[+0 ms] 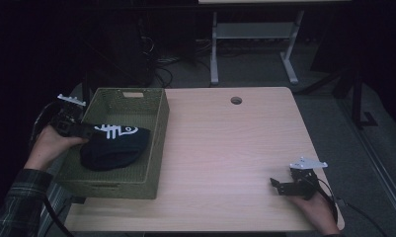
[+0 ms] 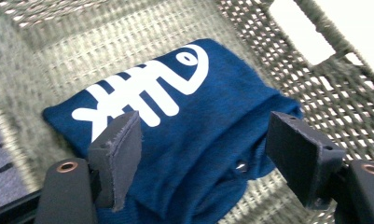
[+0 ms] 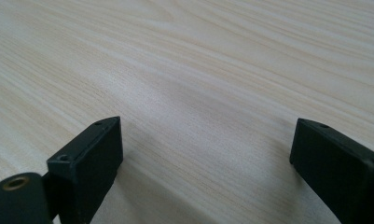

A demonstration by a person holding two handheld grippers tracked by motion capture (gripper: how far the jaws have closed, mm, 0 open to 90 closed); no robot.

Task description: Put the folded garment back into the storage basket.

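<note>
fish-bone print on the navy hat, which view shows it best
The left gripper view: the white fish-bone print lies large and sharp on the navy hat. The high view shows it small at the hat's upper edge. The right gripper view looks at bare table.

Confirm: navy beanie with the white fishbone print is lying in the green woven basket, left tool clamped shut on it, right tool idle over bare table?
Not quite. The left tool is not clamped: the left gripper view shows its jaws standing wide apart above the beanie, pads off the fabric. The rest holds: the beanie lies in the basket, and the right tool sits open over the bare table.
</note>
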